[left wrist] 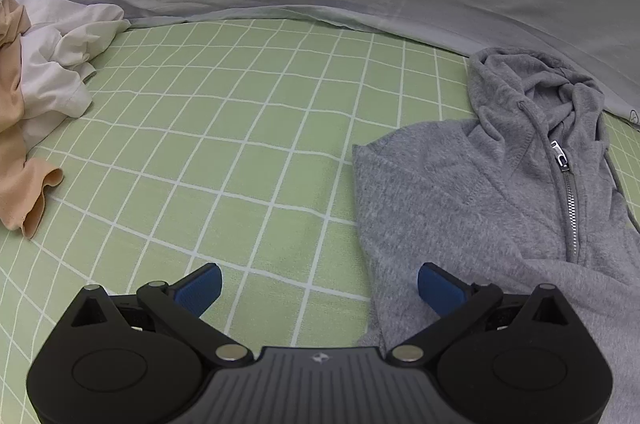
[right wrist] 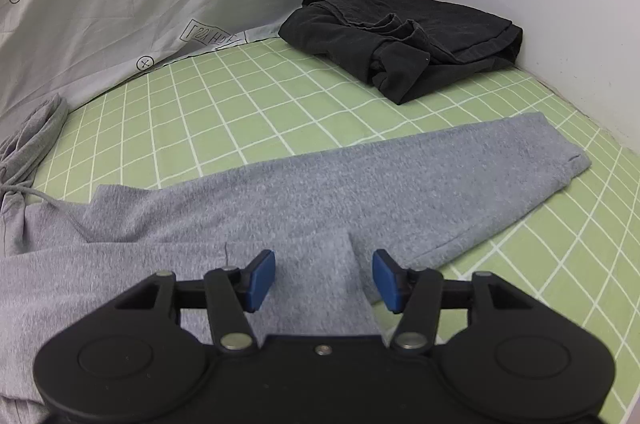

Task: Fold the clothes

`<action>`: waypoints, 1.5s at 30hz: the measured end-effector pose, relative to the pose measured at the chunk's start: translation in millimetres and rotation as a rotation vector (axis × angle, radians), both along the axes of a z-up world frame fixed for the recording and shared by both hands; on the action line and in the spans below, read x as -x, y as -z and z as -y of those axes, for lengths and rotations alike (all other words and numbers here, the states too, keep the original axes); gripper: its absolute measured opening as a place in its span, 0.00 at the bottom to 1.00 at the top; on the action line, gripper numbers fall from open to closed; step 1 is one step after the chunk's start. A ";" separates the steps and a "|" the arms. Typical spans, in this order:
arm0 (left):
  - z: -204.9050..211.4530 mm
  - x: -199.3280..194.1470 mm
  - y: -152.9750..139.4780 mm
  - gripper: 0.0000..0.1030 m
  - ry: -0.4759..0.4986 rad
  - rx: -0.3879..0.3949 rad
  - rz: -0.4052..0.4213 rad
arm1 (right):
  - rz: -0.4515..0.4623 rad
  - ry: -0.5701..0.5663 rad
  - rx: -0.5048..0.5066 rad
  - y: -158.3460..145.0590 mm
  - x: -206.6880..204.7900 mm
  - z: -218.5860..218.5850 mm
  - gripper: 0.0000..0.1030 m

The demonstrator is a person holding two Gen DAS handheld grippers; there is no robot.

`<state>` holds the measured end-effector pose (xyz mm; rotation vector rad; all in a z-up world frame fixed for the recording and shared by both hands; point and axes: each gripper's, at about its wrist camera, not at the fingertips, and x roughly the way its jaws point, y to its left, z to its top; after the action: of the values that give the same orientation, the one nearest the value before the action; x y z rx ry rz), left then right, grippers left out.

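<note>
Grey zip hoodie [left wrist: 500,192] fills lower right; our left gripper [left wrist: 320,288] and right gripper [right wrist: 323,278] gape, its sleeve [right wrist: 400,180] stretching right.

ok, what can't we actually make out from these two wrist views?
- Grey hoodie: left wrist view cuts off its far side at the frame edge; the hem sits behind the left tool.
- Hoodie body, right wrist view: partly behind the right tool.
- Black garment: bunched, type unclear.
- White and beige clothes: crumpled, cut by the left edge.
- Print on the duvet: too distorted to read.
</note>
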<state>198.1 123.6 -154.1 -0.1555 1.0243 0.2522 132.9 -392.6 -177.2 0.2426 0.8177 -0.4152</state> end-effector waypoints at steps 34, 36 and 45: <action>38.9 55.4 17.4 1.00 0.157 -0.014 -0.066 | 0.205 -0.154 -0.560 -34.5 -3.3 -68.1 0.01; 38.0 55.5 17.6 1.00 0.160 -0.009 -0.064 | 0.190 -0.232 -0.591 -34.2 -18.0 -90.1 0.01; 36.4 55.3 17.4 1.00 0.140 0.005 -0.066 | 0.087 -0.509 -0.357 -37.7 -30.9 -154.9 0.32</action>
<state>142.8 87.2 -171.5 -0.0798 1.0968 0.1281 163.8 -237.7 -139.5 0.3677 0.8311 0.2210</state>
